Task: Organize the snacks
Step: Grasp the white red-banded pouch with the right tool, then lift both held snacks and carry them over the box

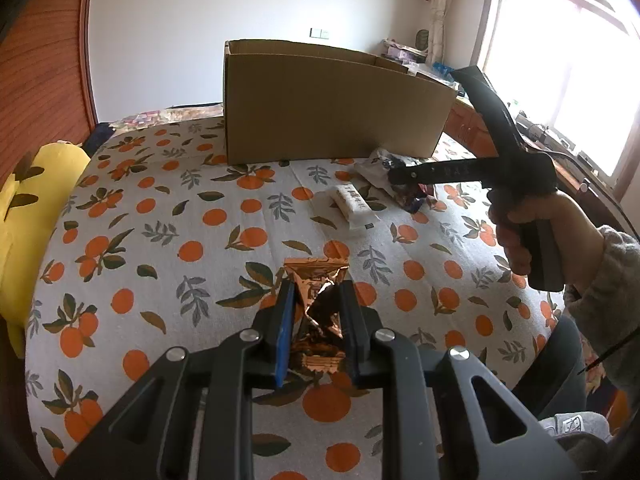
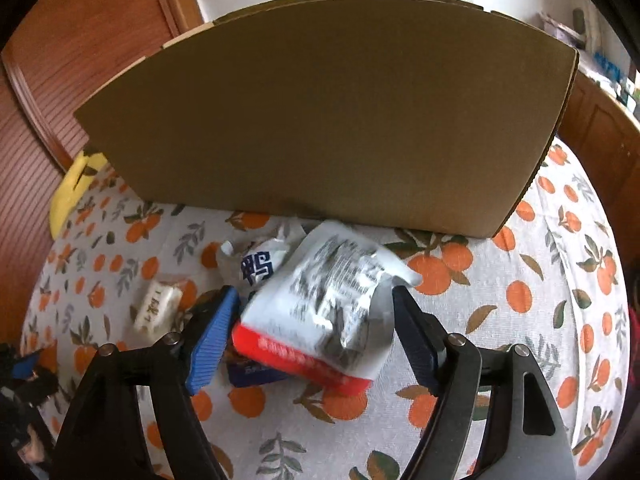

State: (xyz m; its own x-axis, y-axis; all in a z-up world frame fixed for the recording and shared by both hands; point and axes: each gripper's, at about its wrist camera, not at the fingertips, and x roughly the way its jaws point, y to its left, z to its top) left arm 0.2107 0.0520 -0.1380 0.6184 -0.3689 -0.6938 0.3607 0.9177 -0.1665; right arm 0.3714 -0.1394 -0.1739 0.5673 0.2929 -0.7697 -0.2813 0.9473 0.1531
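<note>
On a bed (image 1: 168,216), the left gripper (image 1: 316,300) pinches a copper foil snack packet (image 1: 318,316) well short of the cardboard box (image 1: 328,104). The right gripper (image 2: 312,320) is spread wide around a white-and-red snack bag (image 2: 320,304) just before the box. Both wrappers look slippery, so either could slide free when lifted.

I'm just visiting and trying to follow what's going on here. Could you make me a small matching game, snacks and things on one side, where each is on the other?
Things:
1. copper foil packet
2. white-and-red packet
3. small white bar
4. cardboard box

Places:
A. standing at the far side of the orange-print sheet
B. pinched in the left hand-held gripper
C. lying alone on the sheet
D. between the open fingers of the right hand-held gripper

Pairs: 1-B, 2-D, 3-C, 4-A
</note>
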